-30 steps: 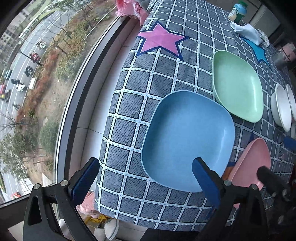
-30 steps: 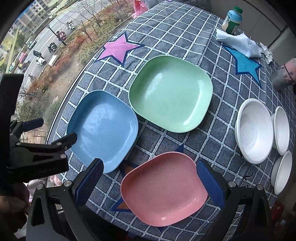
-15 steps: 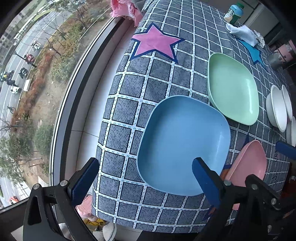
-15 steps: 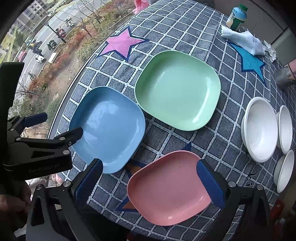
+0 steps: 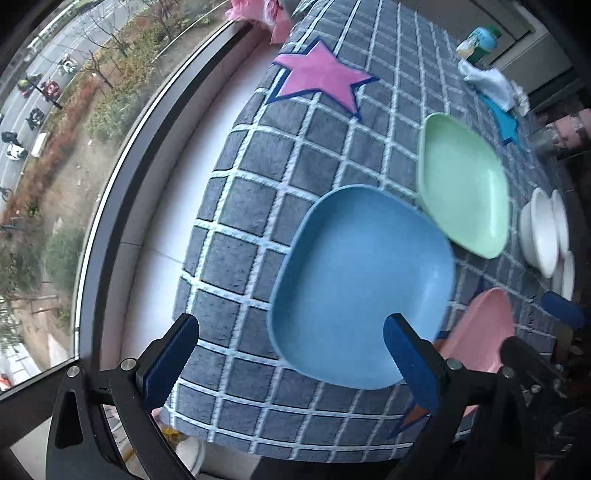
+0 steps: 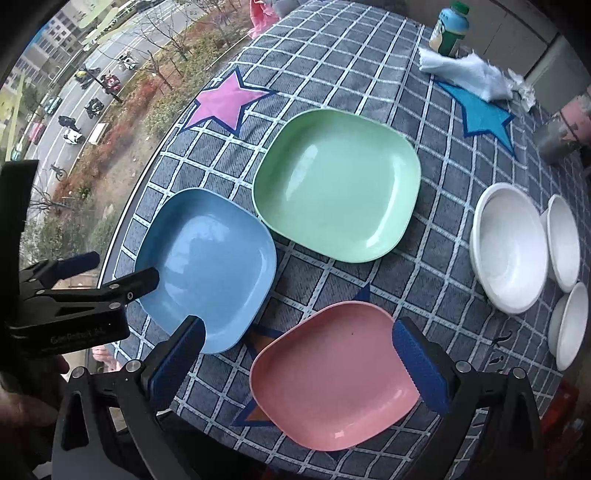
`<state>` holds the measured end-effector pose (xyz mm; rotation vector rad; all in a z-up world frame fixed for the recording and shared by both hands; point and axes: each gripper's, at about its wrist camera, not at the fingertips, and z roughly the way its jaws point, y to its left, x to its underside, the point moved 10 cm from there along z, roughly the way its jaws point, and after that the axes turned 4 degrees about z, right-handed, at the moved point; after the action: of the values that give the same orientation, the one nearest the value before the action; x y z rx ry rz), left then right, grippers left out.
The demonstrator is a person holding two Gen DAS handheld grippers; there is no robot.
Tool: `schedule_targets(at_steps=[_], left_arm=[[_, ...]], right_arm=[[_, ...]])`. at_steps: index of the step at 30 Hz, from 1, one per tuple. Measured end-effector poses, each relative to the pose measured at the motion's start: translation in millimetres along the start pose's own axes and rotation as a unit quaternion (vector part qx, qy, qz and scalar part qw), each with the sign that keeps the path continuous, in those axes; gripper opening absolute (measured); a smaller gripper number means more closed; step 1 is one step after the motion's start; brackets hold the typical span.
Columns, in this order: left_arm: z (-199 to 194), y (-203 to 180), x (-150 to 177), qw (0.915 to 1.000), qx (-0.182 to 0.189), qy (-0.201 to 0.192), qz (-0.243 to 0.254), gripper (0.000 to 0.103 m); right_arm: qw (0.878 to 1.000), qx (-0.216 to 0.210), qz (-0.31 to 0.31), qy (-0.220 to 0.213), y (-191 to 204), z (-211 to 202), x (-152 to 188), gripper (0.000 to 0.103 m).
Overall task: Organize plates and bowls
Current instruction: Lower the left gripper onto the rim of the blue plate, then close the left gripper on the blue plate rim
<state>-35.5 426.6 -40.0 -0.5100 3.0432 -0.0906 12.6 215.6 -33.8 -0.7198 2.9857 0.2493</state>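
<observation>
A blue plate [image 5: 364,284] [image 6: 208,267], a green plate [image 5: 463,188] [image 6: 338,184] and a pink plate [image 5: 482,328] [image 6: 338,373] lie on the checked tablecloth [image 6: 369,62]. Three white bowls stand at the right: a large one [image 6: 508,247] and two small ones [image 6: 563,242] [image 6: 570,325]. My left gripper [image 5: 291,365] is open and empty, over the near left rim of the blue plate; it also shows in the right wrist view [image 6: 92,273]. My right gripper [image 6: 295,362] is open and empty, straddling the pink plate's near part.
A green-capped bottle [image 6: 448,27], a crumpled white cloth [image 6: 469,72] and a metal cup [image 6: 557,142] stand at the far right of the table. The table's left edge [image 5: 192,236] drops to a window sill beside a large window.
The left gripper has shifted left and back, so the blue plate sits further right in its view. The right gripper has moved slightly closer over the pink plate. Both stay open.
</observation>
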Motion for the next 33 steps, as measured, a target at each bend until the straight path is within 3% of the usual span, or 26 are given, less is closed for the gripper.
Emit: schedule_targets(at_steps=[5,8,9,11,12,21,23,28,31,33], left_arm=[[5.7,7.3,-12.0,0.9994,-0.024,-0.005,0.023,0.095],[13.4,7.5,-19.3,0.9986,-0.032,0.000,0.043,0.085],[16.5,7.2,-21.0,0.9981,-0.037,0.003,0.049,0.075],[27.2,8.2,-20.6,0.9974,-0.041,0.015,0.056,0.061],[32.8,9.0,-18.5,0.9976,-0.037,0.023,0.054,0.055],[37.9,-5.8,-15.1,0.9956,-0.045,0.018,0.080,0.054],[39.4,-17.7,-15.7,0.9948,-0.043,0.019,0.090,0.052],[39.5,-43.8,-12.0,0.9918,-0.033,0.024,0.121,0.048],[33.6,-43.9,-11.2,0.9914,-0.033,0.027,0.124,0.045],[30.8,-41.0,-11.1,0.9932,-0.021,0.027,0.111,0.021]], right_arm=[[1.000,-0.019,0.004,0.010,7.3,14.0,-6.0,0.102],[1.000,-0.022,-0.007,0.011,16.9,25.2,-10.8,0.100],[1.000,-0.022,-0.011,0.012,19.3,28.3,-11.1,0.097],[0.999,-0.024,-0.022,0.024,25.1,38.5,-10.4,0.073],[0.999,-0.022,-0.024,0.033,26.4,44.3,-9.2,0.070],[0.998,-0.028,-0.011,0.053,33.4,70.2,-10.9,0.067],[0.997,-0.032,-0.012,0.065,36.6,77.6,-10.8,0.046],[0.996,-0.044,-0.009,0.075,41.9,86.0,-11.3,0.043],[0.996,-0.038,-0.018,0.074,44.8,84.7,-11.9,0.032],[0.997,-0.035,-0.011,0.074,39.6,83.4,-13.0,0.023]])
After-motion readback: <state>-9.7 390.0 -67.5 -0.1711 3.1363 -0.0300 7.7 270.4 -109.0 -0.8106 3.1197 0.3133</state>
